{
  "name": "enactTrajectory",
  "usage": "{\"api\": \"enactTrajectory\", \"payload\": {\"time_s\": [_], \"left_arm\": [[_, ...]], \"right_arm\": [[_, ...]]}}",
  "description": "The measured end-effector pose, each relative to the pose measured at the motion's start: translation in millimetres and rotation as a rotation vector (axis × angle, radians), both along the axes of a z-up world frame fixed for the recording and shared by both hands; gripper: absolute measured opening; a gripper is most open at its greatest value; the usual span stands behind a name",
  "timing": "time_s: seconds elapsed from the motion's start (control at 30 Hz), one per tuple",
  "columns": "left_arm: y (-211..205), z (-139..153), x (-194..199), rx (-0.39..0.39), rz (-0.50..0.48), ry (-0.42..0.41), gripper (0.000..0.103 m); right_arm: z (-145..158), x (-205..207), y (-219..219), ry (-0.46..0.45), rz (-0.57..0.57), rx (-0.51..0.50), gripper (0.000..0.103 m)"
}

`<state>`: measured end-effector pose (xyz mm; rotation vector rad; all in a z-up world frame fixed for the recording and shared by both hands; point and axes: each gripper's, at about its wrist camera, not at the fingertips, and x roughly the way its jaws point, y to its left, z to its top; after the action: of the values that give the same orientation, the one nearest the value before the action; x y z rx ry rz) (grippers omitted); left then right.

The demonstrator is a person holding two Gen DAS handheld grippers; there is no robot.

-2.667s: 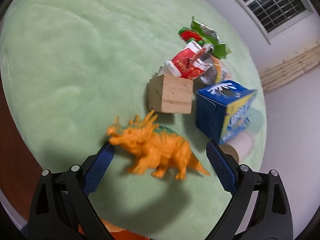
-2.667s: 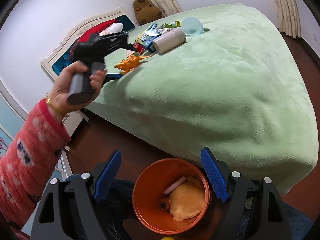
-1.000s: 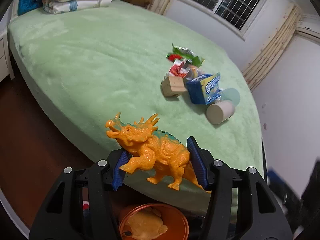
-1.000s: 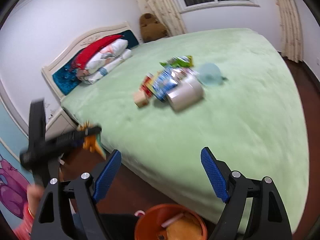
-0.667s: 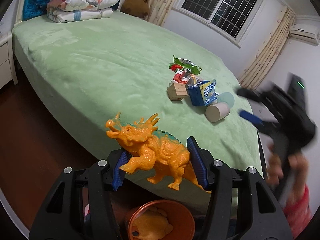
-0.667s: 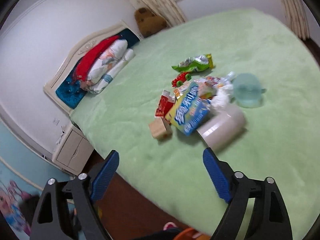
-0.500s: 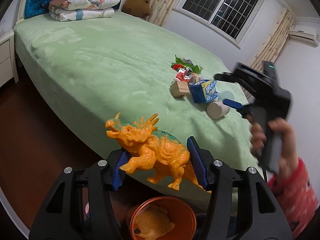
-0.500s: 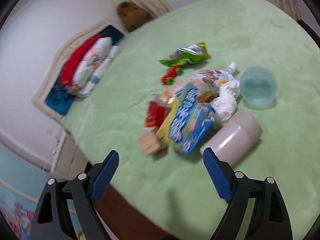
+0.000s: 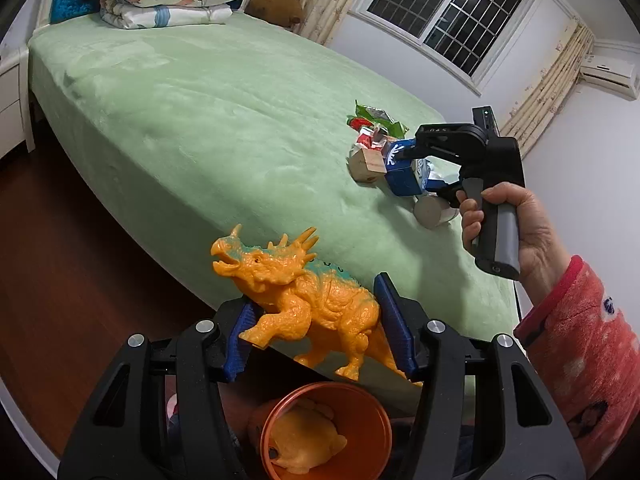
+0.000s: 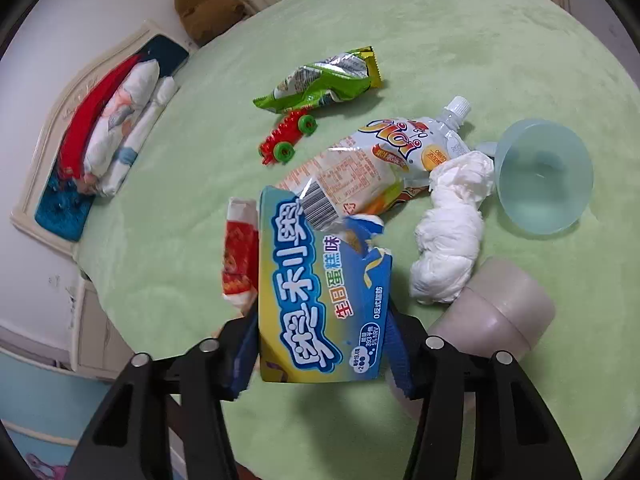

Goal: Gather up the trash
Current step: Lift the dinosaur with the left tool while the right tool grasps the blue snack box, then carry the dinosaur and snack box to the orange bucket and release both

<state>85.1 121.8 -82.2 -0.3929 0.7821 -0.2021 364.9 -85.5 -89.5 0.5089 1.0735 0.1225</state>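
the left gripper (image 9: pixel 320 332) is held out level beyond the near edge of a green bed (image 9: pixel 224 120), its two blue-padded jaws pressed against the flanks of an orange toy dinosaur (image 9: pixel 308 300), which stands upright between them with its horned head turned left. directly below it sits an orange bucket (image 9: pixel 324 428) on the dark floor, with a yellow soft object inside.

to the right, the person's right hand (image 9: pixel 504 224), in a red patterned sleeve, wraps around the grey handle of the right gripper (image 10: pixel 320 344), wrist cocked upward, the tool reaching out over the pile of litter on the bed.

from that gripper's own camera, its jaws bracket the lower sides of a blue snack box (image 10: pixel 320 296) and appear to press on both sides of it. a red and white wrapper (image 10: pixel 239 252) lies just left of the box, a drink pouch (image 10: pixel 376 168) overlaps its top edge, and a wad of white tissue (image 10: pixel 452 236) lies to the right. a beige cup (image 10: pixel 496 312) lies on its side beside the right jaw, a pale blue funnel (image 10: pixel 544 176) beyond it. farther back are a green snack bag (image 10: pixel 324 80) and a red toy car (image 10: pixel 286 140).
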Motion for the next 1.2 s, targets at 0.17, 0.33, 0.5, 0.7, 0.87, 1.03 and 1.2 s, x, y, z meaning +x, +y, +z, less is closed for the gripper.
{"api": "enactTrajectory", "payload": {"time_s": [0.17,0.33,0.5,0.7,0.87,1.03,1.2], "left_arm": [[-2,-1,-1,-0.006,-0.005,0.007,0.055],[-8,1,-3,0.001,-0.015,0.002,0.055],[-19,9,-10,0.015,-0.033,-0.016,0.055],[-35,20,-22,0.039,-0.059,-0.035,0.055],[-52,25,-34,0.072,-0.085,-0.039,0.055],[-66,17,-46,0.092,-0.119,-0.013,0.055],[-83,-9,-58,0.118,-0.161,0.050,0.055]], "right_arm": [[11,-13,-5,-0.040,0.014,-0.004,0.052],[39,-33,-11,-0.114,0.047,-0.009,0.052],[76,-66,-15,-0.210,0.105,-0.016,0.052],[119,-137,-22,-0.353,0.222,-0.030,0.052],[126,-212,-35,-0.426,0.306,-0.070,0.052],[99,-267,-47,-0.415,0.345,-0.098,0.052],[53,-309,-59,-0.346,0.349,-0.109,0.052]]}}
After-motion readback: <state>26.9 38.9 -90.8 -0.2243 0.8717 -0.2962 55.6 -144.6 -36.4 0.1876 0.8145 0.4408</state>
